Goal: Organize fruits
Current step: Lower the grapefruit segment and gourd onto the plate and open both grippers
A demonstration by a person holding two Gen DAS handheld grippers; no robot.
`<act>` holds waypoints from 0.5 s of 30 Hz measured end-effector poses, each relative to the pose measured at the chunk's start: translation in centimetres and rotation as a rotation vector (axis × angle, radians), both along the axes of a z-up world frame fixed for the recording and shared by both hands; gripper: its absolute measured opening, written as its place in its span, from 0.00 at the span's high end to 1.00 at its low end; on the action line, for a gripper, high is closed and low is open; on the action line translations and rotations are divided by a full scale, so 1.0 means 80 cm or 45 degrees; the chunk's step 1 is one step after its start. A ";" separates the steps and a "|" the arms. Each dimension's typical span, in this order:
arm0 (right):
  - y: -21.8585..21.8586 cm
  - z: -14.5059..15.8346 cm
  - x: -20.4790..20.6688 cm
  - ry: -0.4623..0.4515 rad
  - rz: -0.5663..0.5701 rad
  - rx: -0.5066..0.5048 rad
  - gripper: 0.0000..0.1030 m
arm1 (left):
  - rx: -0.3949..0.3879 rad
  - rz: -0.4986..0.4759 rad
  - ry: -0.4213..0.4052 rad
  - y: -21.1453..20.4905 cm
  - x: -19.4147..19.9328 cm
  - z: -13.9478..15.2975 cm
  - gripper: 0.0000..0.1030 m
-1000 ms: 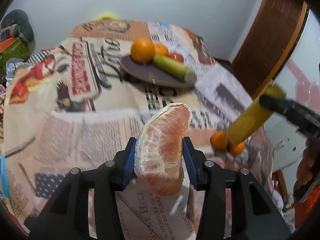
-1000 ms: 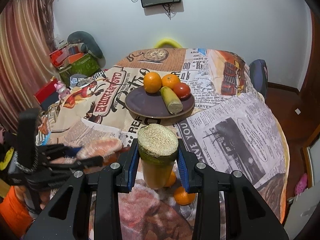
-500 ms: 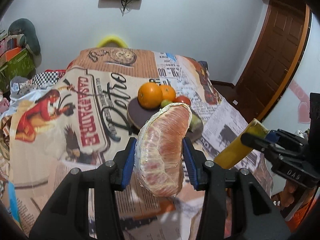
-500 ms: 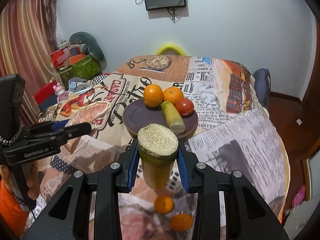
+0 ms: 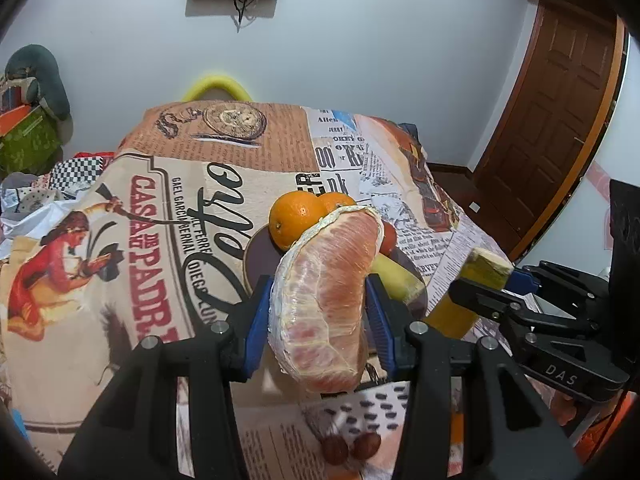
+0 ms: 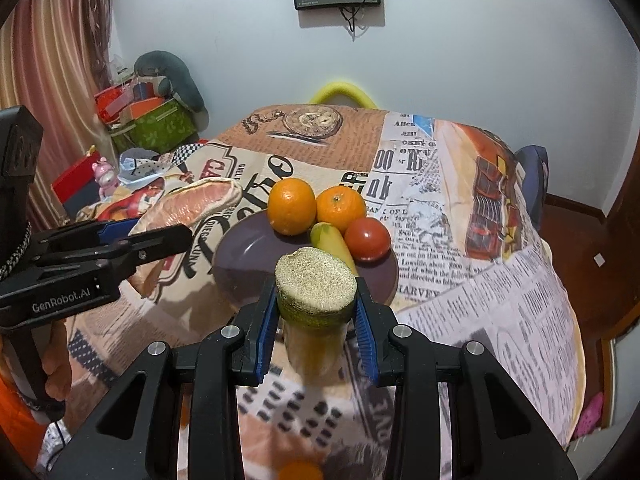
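The left hand-held gripper pinches a peeled grapefruit wedge; the right hand-held gripper pinches a cut yellow-green stalk near the plate on the desk

Left gripper and right gripper: black frames, blue ribbed pads, silver screws. Side markings read "GenRobot.AI" and "DAS". Orange sleeve, lower left.

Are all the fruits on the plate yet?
Not yet. Two oranges, a tomato and a yellow piece lie on the plate. The left tool holds a pomelo wedge, the right tool a yellow stalk. One orange fruit remains on the table.
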State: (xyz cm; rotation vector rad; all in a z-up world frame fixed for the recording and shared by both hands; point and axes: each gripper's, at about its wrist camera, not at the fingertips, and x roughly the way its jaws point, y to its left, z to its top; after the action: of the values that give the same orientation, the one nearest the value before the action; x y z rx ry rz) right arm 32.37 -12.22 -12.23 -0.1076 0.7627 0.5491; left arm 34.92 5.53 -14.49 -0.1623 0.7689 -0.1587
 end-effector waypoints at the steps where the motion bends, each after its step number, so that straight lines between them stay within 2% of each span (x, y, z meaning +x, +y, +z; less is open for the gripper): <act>1: 0.003 -0.001 0.005 0.007 0.006 0.001 0.69 | -0.008 0.001 0.010 0.001 0.008 -0.004 0.56; 9: 0.028 -0.005 0.045 0.028 0.036 -0.005 0.69 | -0.043 0.013 0.060 0.008 0.051 -0.025 0.56; 15: 0.039 -0.019 0.069 0.071 0.035 -0.023 0.69 | -0.014 0.011 0.091 0.004 0.070 -0.042 0.56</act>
State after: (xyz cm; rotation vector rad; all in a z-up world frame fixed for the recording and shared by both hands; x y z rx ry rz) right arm 37.90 -9.07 -13.75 -0.1201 0.8217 0.5730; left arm 40.51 5.87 -17.84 -0.1826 0.8386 -0.1492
